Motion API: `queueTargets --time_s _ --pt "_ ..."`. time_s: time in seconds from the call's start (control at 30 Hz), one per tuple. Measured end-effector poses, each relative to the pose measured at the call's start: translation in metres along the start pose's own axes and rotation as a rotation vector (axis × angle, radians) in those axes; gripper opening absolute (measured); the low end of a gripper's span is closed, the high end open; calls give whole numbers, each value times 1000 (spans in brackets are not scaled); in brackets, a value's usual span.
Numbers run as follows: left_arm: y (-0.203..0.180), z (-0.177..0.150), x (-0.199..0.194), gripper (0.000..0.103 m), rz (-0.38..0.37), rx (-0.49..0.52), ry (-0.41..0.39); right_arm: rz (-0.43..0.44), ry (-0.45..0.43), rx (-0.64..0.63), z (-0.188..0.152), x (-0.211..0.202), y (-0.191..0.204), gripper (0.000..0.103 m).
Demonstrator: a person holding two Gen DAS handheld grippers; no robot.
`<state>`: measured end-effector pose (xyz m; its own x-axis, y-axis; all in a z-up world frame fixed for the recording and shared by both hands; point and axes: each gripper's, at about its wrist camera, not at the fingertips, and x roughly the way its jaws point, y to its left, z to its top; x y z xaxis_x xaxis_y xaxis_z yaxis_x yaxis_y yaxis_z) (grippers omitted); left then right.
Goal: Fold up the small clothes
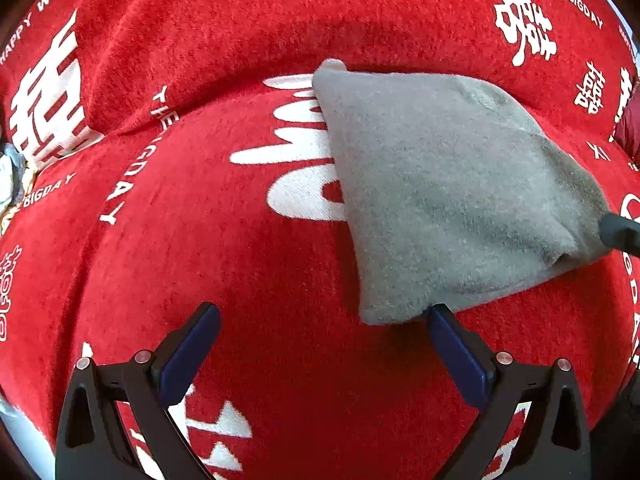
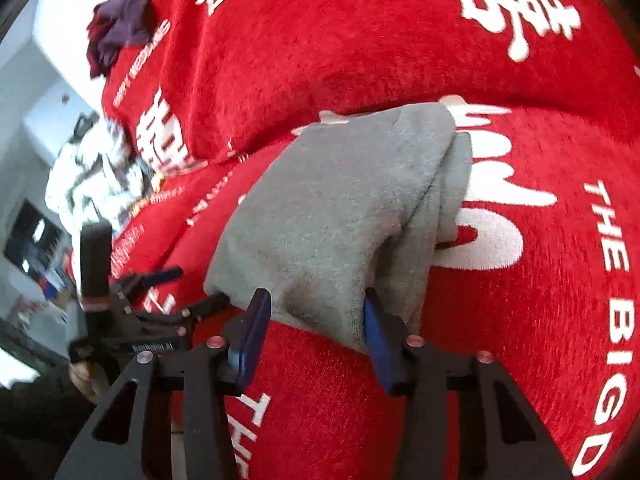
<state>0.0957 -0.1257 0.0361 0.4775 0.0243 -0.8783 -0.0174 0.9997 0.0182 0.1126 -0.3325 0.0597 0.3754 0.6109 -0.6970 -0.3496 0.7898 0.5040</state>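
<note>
A folded grey fleece garment lies on a red blanket with white lettering. My left gripper is open; its right finger touches the garment's near corner, and nothing is between the fingers. In the right wrist view the same garment lies folded in layers. My right gripper is open with the garment's near edge between its fingers. The left gripper also shows in the right wrist view at the garment's left corner.
The red blanket covers a sofa seat and backrest. A pile of dark purple clothes lies at the far left top. A white patterned cloth lies at the left. The right gripper's tip shows at the left wrist view's right edge.
</note>
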Motion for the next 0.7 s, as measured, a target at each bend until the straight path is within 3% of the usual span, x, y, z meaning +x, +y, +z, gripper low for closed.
queueTargets --time_s 0.1,0.13,0.17,0.23,0.33,0.43,0.57,0.7 --pt "-11 -1 0 103 -1 26 2 44 42 19 2 16 -6 55" --pt "-13 -1 0 103 -1 34 2 52 54 10 1 21 -5 51" --pt "-15 -2 -1 103 2 39 3 55 60 -9 1 25 -2 30" --pt "-14 -2 1 103 8 26 16 35 47 -58 4 21 7 8" --pt "-7 1 5 103 -21 -33 45 77 -1 -12 14 4 7 7" --pt "-8 5 4 103 -59 -63 47 74 17 28 23 -4 4 7" --pt "-18 12 7 103 3 -38 33 89 22 41 32 -13 9 6" --pt "-9 17 9 103 21 -93 26 107 -16 36 43 -26 16 6"
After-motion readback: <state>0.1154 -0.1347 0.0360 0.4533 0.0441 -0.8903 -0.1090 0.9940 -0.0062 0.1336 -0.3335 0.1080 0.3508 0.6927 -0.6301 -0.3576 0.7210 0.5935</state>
